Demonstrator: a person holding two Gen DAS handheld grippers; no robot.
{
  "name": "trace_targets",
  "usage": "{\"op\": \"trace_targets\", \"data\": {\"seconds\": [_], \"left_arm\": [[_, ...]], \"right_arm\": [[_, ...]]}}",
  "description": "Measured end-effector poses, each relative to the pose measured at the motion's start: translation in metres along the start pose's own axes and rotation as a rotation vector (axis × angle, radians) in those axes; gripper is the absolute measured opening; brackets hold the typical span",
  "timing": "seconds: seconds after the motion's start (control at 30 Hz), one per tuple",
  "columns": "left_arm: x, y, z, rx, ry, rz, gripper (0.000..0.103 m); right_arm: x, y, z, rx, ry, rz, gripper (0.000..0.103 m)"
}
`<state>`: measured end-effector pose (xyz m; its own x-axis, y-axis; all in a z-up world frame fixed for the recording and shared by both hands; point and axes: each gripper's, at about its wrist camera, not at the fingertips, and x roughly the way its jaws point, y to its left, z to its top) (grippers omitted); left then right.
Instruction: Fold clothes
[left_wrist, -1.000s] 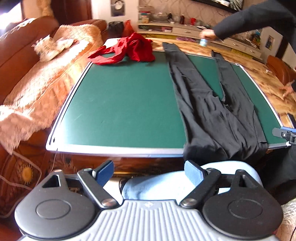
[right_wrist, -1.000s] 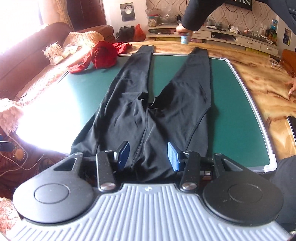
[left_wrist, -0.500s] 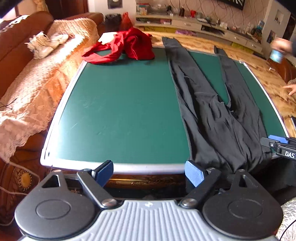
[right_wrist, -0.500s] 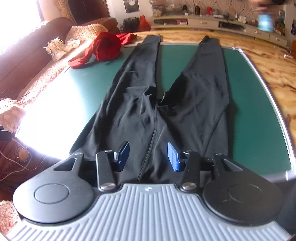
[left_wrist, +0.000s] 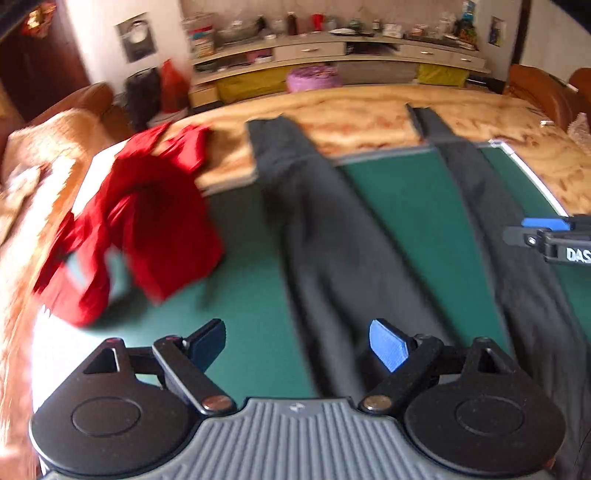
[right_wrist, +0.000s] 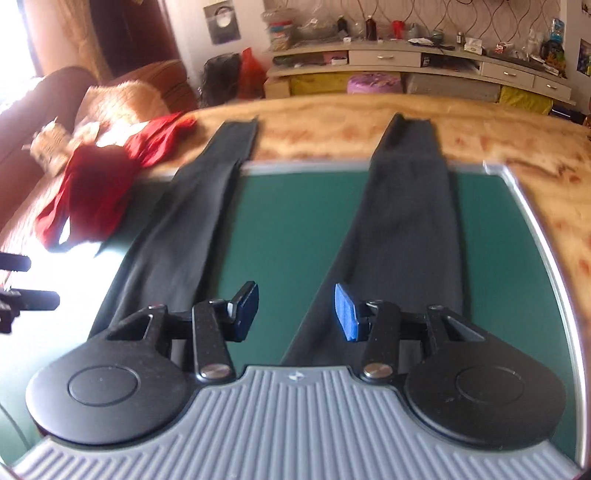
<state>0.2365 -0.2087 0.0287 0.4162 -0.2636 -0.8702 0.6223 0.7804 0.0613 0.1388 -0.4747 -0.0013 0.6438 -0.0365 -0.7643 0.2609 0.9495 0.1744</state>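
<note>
Two claws hang over a green mat (right_wrist: 295, 229) on the wooden counter (right_wrist: 332, 125). Black trousers (right_wrist: 410, 221) lie flat on the mat, legs spread apart, their cuffs reaching past the far mat edge onto bare wood. Left claw (left_wrist: 297, 345): jaws wide apart, holding nothing, above the left trouser leg's edge. Right claw (right_wrist: 295, 310): jaws wide apart, holding nothing, over the gap between the legs. Red garment (left_wrist: 140, 229): crumpled at far left, well apart from the trousers.
</note>
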Motion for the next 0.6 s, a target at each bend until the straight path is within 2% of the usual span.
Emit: {"op": "trace_targets", "data": {"seconds": [0.2,0.3,0.47,0.53,0.57,0.6], "left_arm": [[0.014,-0.027,0.063,0.061,0.089,-0.064,0.092],[0.020,-0.027,0.090,0.048,0.123,-0.059,0.097],[0.040,-0.019,0.131,0.015,0.177,-0.050,0.097],[0.051,-0.013,0.145,0.001,0.201,-0.040,0.097],[0.056,-0.010,0.152,-0.009,0.211,-0.035,0.097],[0.062,-0.005,0.158,-0.019,0.221,-0.031,0.097]], "right_arm": [[-0.002,-0.035,0.039,0.055,0.125,-0.054,0.053],[0.000,-0.051,0.054,0.076,0.186,-0.076,0.053],[0.020,-0.074,0.093,0.124,0.247,-0.071,0.053],[0.032,-0.081,0.109,0.144,0.262,-0.063,0.069],[0.039,-0.085,0.116,0.152,0.265,-0.055,0.083],[0.045,-0.088,0.124,0.159,0.267,-0.045,0.090]]}}
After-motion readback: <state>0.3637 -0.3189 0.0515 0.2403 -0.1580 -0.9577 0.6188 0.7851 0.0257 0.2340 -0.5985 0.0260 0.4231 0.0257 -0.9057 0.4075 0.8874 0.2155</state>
